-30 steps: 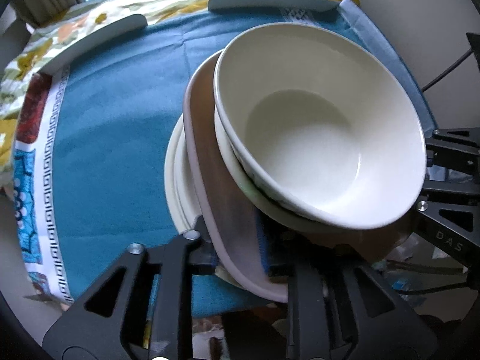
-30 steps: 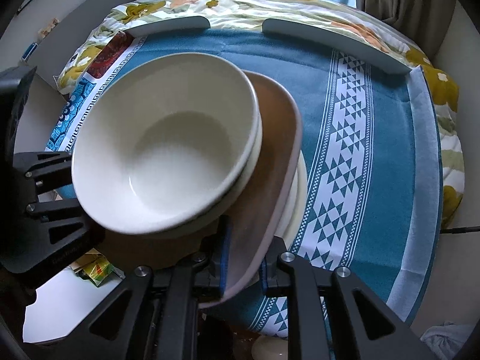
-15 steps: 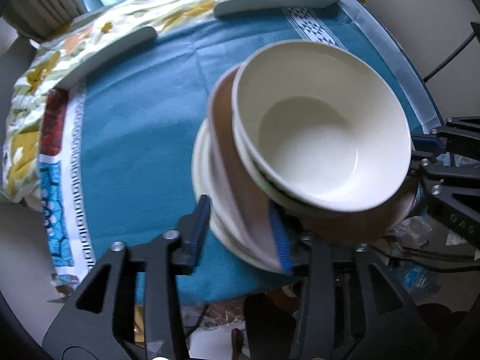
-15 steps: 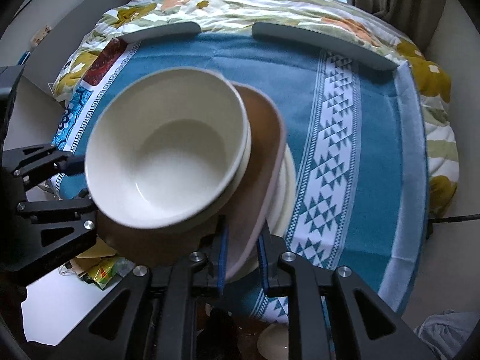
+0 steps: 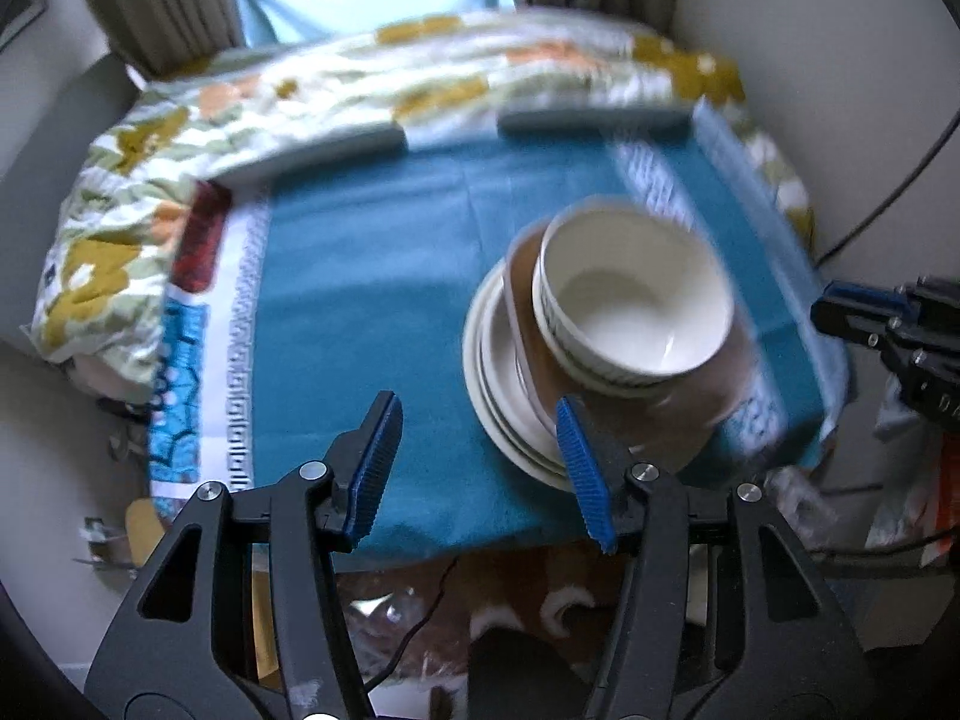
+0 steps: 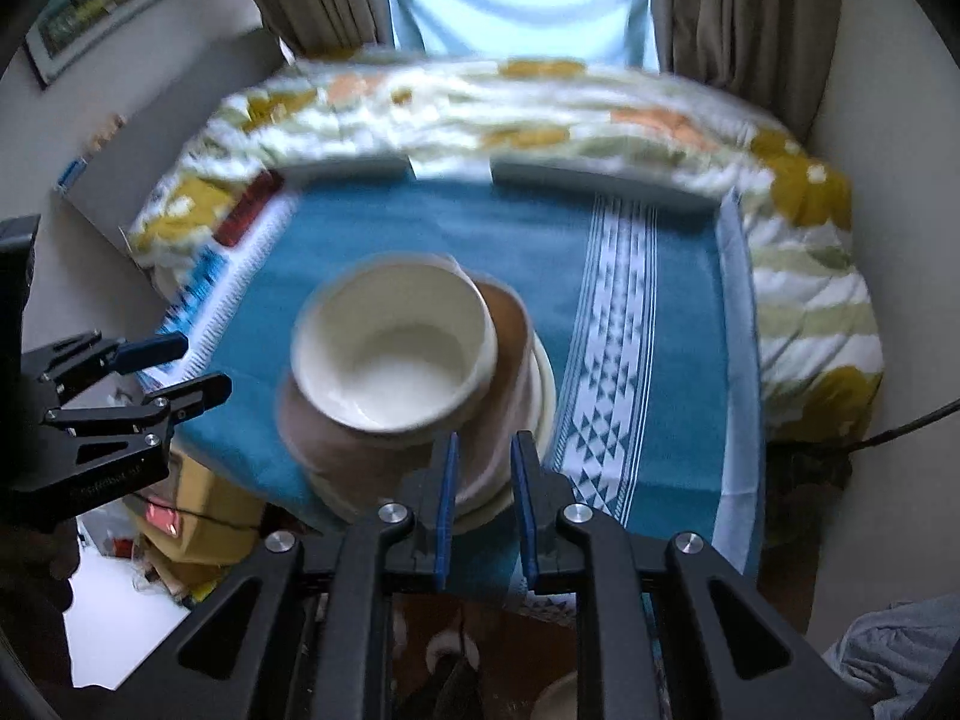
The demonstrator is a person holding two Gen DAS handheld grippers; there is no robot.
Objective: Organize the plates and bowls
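Bowl (image 5: pixel 630 300) mouth-up on stacked plates (image 5: pixel 507 420); left tool (image 5: pixel 474 405) just opening, empty; right tool (image 6: pixel 486 441) clenched

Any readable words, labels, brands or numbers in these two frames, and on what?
Nothing can be read for certain.
Left gripper: pale lettering on its black body, too blurred to read.
Right gripper: a few pale letters on its body, cut off at the frame edge and unreadable.
Bowl, plates, blue cloth: patterns only, no text.

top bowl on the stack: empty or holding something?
Empty. The white bowl shows a bare, clean interior in both wrist views; nothing sits inside it.
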